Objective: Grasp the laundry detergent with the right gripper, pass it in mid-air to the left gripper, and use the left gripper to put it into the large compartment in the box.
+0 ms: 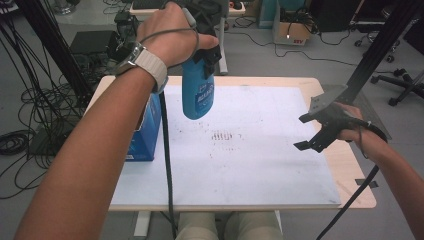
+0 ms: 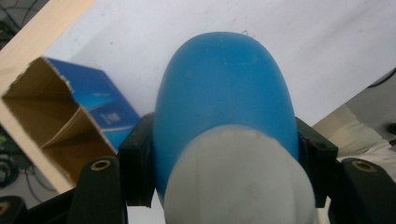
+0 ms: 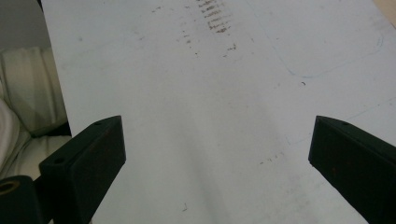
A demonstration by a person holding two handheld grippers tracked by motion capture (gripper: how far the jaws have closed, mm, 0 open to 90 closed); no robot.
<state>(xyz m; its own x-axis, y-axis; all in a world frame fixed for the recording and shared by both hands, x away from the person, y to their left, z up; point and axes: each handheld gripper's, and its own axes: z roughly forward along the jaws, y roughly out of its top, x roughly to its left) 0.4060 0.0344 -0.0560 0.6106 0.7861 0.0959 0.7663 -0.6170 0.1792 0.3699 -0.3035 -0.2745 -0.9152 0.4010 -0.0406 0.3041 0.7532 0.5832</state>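
Note:
A blue bottle [image 1: 198,92] with a white cap end hangs bottom-down above the white board [image 1: 260,165], held near its top by my left gripper [image 1: 202,52]. In the left gripper view the bottle [image 2: 224,107] sits between both black jaws, white cap closest to the camera. My right gripper [image 1: 312,131] hovers open over the board's right side, nothing between its fingers [image 3: 88,163]. In the right gripper view the jaws stand wide apart over the white board [image 3: 210,116] and a patch of dark smudges [image 3: 215,18].
An open blue cardboard box [image 1: 146,127] stands at the board's left edge; its brown inside [image 2: 51,121] shows below the bottle. Dark smudges [image 1: 222,135] mark the board's middle. The wooden table rim [image 1: 357,170] runs along the right. Cables and black stands crowd the floor behind.

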